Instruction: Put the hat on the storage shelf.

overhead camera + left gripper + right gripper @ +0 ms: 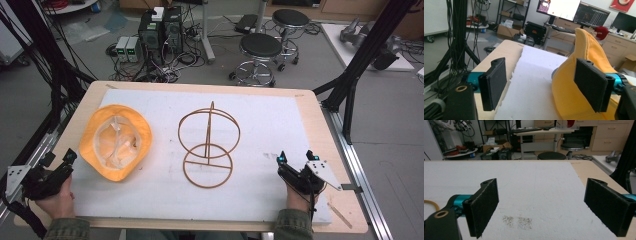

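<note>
Yellow hat (115,141) beside wire stand (208,145) on white mat (265,125)
Left gripper (64,162), right gripper (296,156) both released, at near edge

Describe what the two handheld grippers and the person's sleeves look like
Both the left gripper and the right gripper have black bodies, teal fittings at the jaw mounts, and flat rectangular black pads. Each carries a grey three-cornered plate, and a black cable trails from the left one. The sleeves are olive green.
</note>
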